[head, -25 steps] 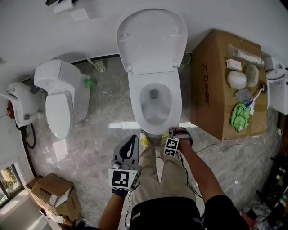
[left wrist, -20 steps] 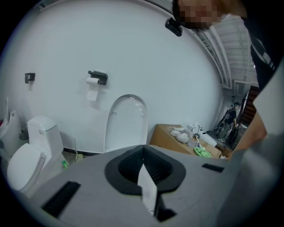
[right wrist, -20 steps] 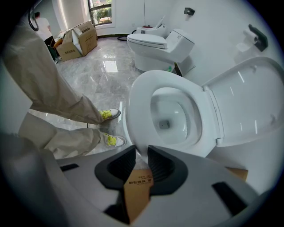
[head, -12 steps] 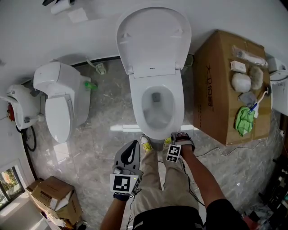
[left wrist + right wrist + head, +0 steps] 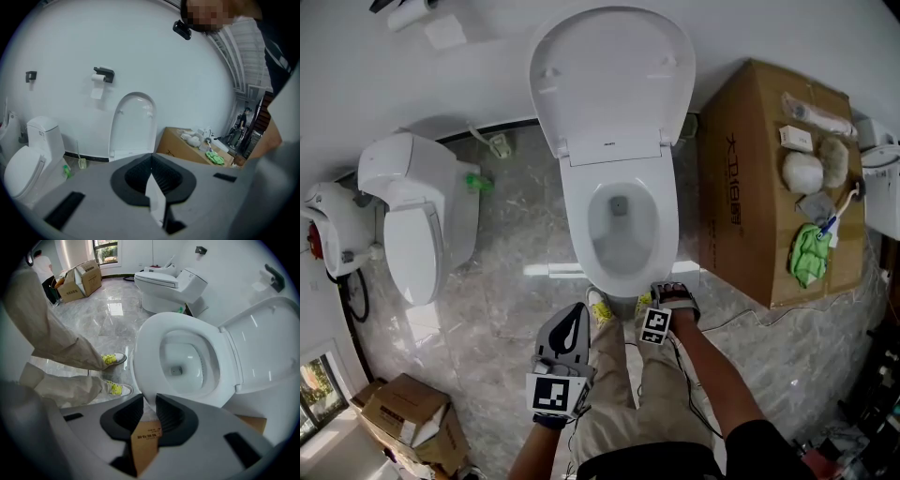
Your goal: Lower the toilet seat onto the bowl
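Just then, not much had changed: the right gripper [image 5: 149,405] had stayed at the front of the toilet seat [image 5: 150,348] and had sunk a little with it. The seat looked flat on the bowl [image 5: 180,359], or very nearly, so the job seemed almost done. The lid [image 5: 612,75] still stood up against the wall. The right gripper's jaws were only a little way apart, and the seat's front edge sat pinched between them. The left gripper [image 5: 151,160] had its jaws pressed together with nothing in them. It hung low beside the person's leg, not touching the toilet.
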